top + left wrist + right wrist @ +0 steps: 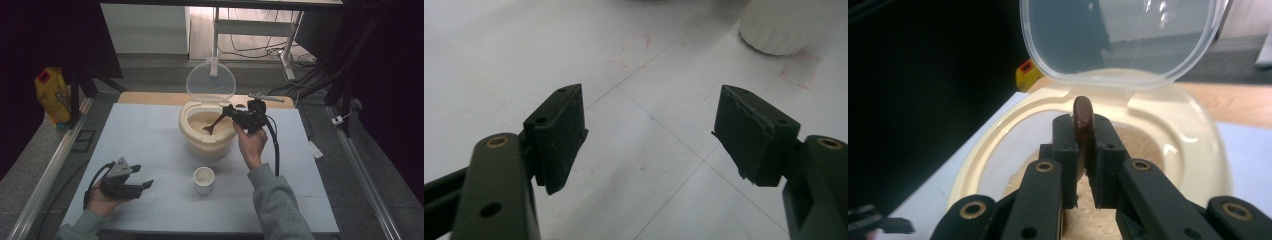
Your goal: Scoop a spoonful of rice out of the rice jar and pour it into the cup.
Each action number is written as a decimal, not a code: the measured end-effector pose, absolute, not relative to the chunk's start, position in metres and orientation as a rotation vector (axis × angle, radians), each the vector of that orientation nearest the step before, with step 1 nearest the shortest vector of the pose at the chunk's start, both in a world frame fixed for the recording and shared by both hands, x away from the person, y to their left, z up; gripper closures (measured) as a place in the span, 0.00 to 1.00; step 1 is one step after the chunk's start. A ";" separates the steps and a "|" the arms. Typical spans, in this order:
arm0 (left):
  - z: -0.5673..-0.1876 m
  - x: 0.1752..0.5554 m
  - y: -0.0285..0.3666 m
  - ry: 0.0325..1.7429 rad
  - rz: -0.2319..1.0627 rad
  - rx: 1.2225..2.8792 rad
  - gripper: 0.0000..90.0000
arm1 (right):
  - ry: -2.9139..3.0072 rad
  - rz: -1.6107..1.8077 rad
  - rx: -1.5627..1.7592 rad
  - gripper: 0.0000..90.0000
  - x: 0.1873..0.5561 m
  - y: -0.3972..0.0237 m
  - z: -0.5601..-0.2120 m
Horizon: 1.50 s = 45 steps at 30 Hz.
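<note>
The spoon [214, 124] is a dark brown one, clamped by its handle between the jaws of the right gripper [235, 116], with its bowl down in the pale grain that fills the cream container [207, 142] at the far middle of the table. In the right gripper view the handle end [1082, 117] stands up between the two closed jaws, and the clear hinged lid [1120, 37] rises open behind it. The step in hand looks like scooping grain to carry to the small white cup [203, 179], which stands on the white mat [145, 145] just in front of the container. To do it well, I would push the bowl under the grain and bring it up level, not tilted, since the grip is on a thin handle that could twist between the pads. Lift it clear of the container's broad rim before moving toward the cup, and keep the path short and slow so little spills. The left gripper [139, 186] rests low at the near left with its jaws apart and nothing between them; it could steady the cup [781, 25], which lies just ahead of it.
</note>
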<state>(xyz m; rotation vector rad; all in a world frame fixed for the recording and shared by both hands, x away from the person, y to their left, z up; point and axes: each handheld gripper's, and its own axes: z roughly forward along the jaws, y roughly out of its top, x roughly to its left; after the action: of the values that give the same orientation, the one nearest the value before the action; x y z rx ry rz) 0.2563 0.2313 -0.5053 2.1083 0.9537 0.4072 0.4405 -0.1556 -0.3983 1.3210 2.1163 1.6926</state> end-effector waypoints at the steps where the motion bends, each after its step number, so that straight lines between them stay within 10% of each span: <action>1: -0.505 0.256 0.231 0.953 0.407 2.108 0.31 | 2.115 1.698 1.335 0.93 0.441 -0.155 -0.399; 45: -0.505 0.256 0.231 0.942 0.420 2.116 0.31 | 2.019 1.975 1.736 0.93 0.452 -0.172 -0.415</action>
<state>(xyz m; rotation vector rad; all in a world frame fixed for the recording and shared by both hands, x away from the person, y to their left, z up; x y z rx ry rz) 0.2561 0.2307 -0.5049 2.1160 0.9417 0.4195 0.4517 -0.1717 -0.4148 1.7358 2.0193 1.9753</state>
